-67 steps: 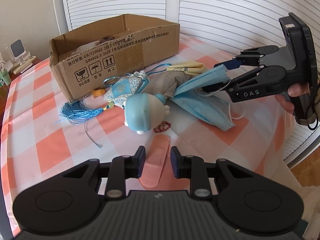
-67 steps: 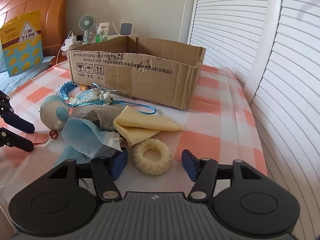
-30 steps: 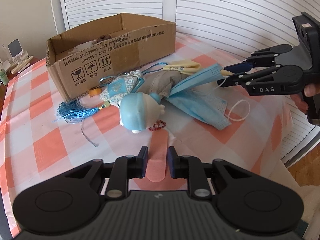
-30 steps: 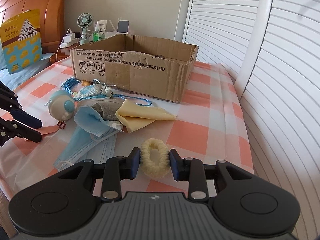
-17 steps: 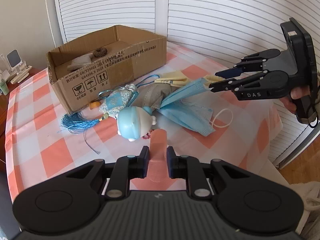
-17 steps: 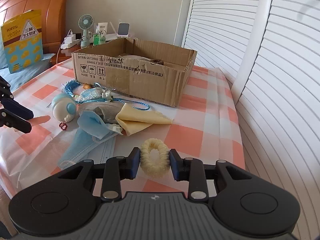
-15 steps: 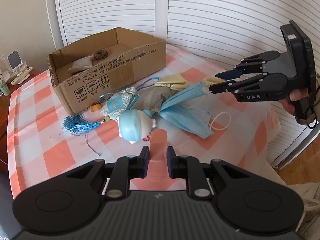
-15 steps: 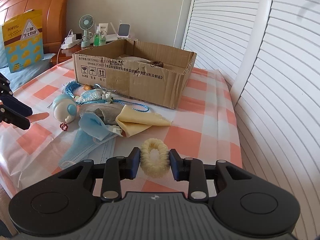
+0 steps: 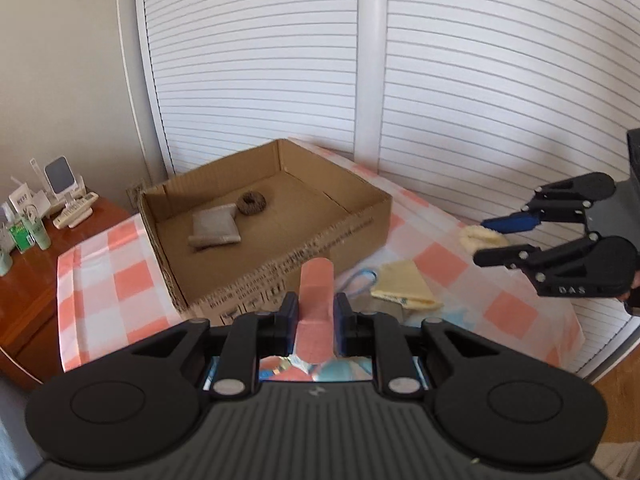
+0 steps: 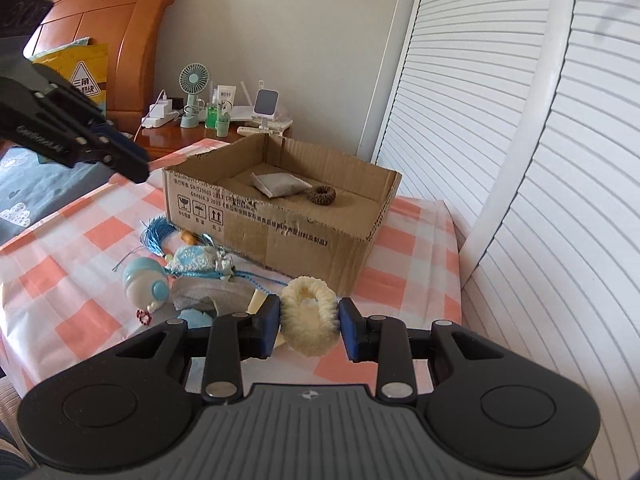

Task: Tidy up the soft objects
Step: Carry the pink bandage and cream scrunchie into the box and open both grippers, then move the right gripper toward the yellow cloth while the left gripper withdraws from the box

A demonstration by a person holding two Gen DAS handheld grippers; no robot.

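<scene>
The left gripper [image 9: 315,316] is raised above the checked tablecloth [image 9: 100,280] and faces the cardboard box [image 9: 276,236], its jaws pinched narrowly on a pink strip [image 9: 316,304] that juts forward and upward from between them, its tip over the box's near wall in this view. The right gripper [image 10: 309,320] is also lifted off the table, aimed at the box's near corner, with its jaws pressed against both sides of a cream fluffy scrunchie [image 10: 310,316]; in the left wrist view that gripper hangs at the far right, over the table edge.

The box stands open at the top, and two things lie on its floor: a grey folded cloth [image 9: 214,230] and, just beside it, a brown scrunchie [image 9: 251,203].

On the tablecloth in front of the box lie a blue and white round toy [image 10: 144,284], a blue tassel [image 10: 158,236], a blue patterned pouch [image 10: 198,260], a grey cloth [image 10: 208,294] and a folded yellow cloth [image 9: 404,290], close together in a loose heap
</scene>
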